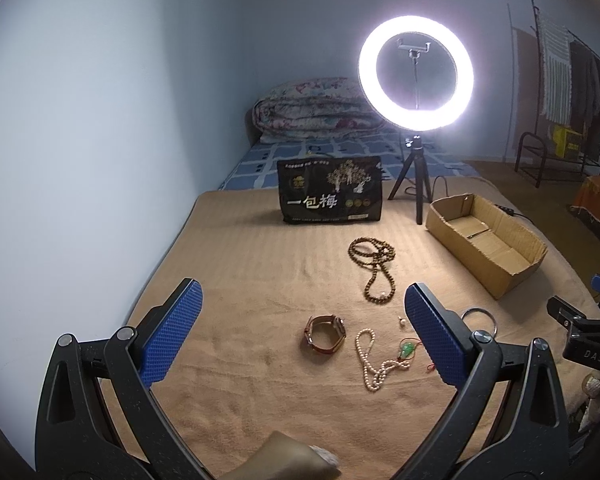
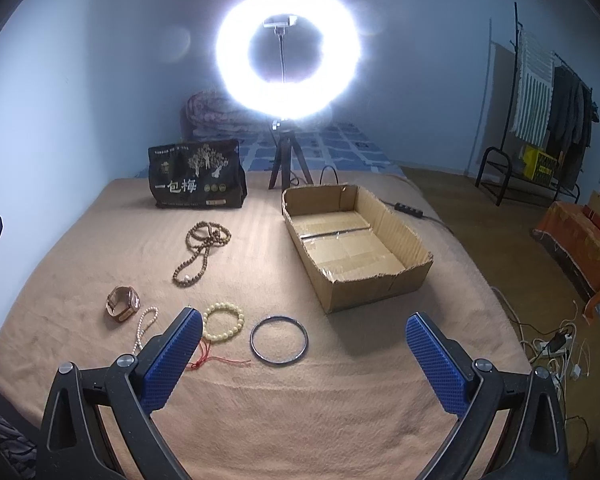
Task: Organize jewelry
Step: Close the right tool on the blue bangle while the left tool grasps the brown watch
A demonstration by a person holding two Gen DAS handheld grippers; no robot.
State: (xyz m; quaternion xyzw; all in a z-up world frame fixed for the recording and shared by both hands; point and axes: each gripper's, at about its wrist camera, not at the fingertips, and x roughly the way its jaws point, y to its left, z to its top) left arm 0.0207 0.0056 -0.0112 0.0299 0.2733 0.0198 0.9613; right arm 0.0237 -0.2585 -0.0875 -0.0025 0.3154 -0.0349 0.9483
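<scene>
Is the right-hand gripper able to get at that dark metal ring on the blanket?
Probably yes. The right gripper is open, and the dark metal ring lies flat just ahead between its fingers, with nothing over it. The yellow bead bracelet sits beside it, apart.

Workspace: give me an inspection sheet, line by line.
Surface: tan blanket spread over a bed.
Job's things: brown bead necklace, leather-strap watch, pearl strand, green pendant on red cord, yellow bead bracelet and dark metal bangle all lie loose on the blanket; the cardboard box holds no jewelry.
Clutter: black snack bag stands at the back.
Grippers: left gripper open, holding nothing; right gripper open, holding nothing.
Cables: ring light's lead with inline switch; tangle of chargers on the floor.
Surroundings: lit ring light on tripod, folded quilt, clothes rack.
</scene>
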